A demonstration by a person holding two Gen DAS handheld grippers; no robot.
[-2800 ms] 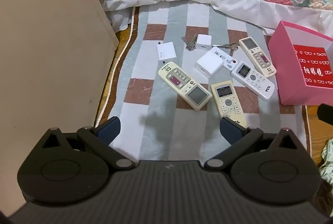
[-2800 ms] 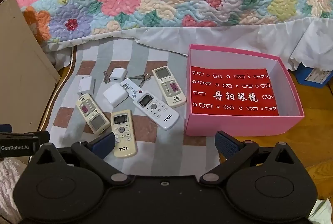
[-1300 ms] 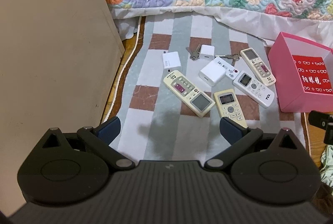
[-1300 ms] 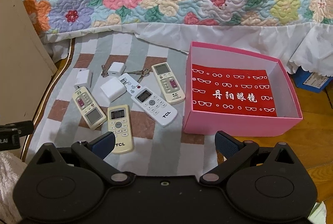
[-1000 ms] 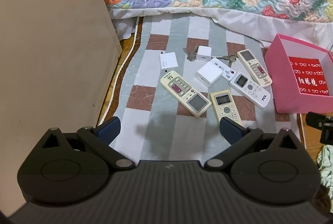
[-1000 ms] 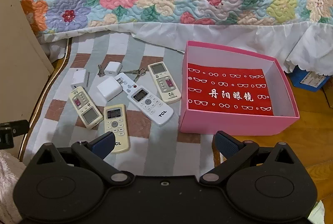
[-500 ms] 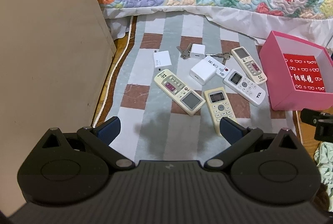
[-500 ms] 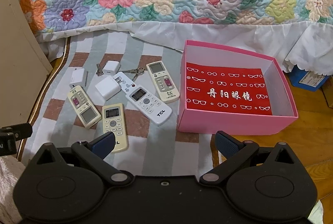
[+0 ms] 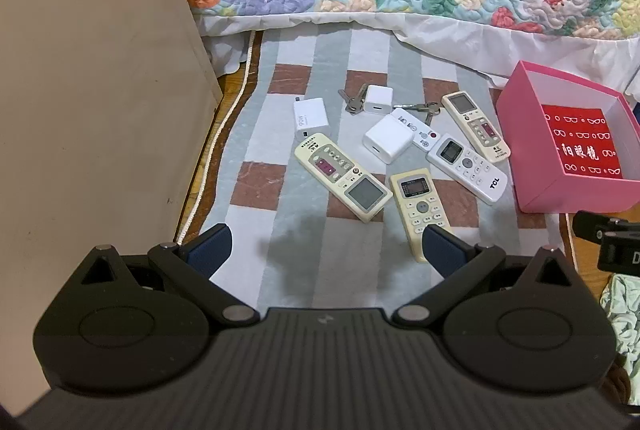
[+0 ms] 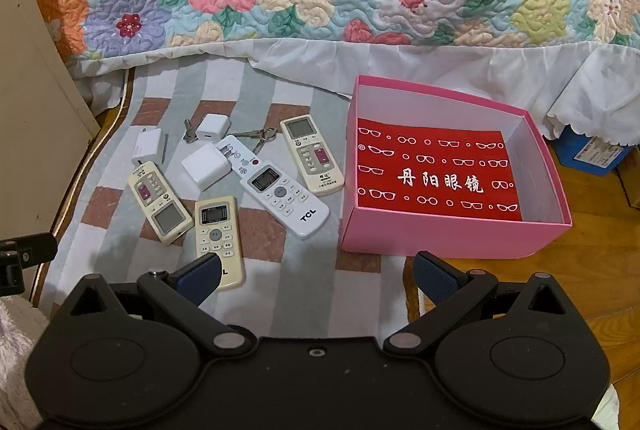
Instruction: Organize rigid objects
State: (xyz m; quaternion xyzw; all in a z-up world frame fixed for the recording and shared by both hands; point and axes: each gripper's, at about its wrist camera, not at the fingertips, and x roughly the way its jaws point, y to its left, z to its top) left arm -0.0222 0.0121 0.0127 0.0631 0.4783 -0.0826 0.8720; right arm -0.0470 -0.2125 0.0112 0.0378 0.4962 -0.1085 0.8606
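With both tools wide and empty, grip the stiff, light, slick TCL remote (image 10: 285, 190) across its narrow sides, mid-body.

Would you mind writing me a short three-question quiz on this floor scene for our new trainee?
1. How many remote controls lie on the striped mat?
2. True or false: the pink box already holds a remote.
3. Which remote lies nearest the box: A) the white TCL remote, B) the cream remote with a purple patch, C) the cream remote by the left gripper?

Key
1. Four.
2. False; only its red printed lining shows.
3. B.
Both the left gripper and the right gripper are open and empty.
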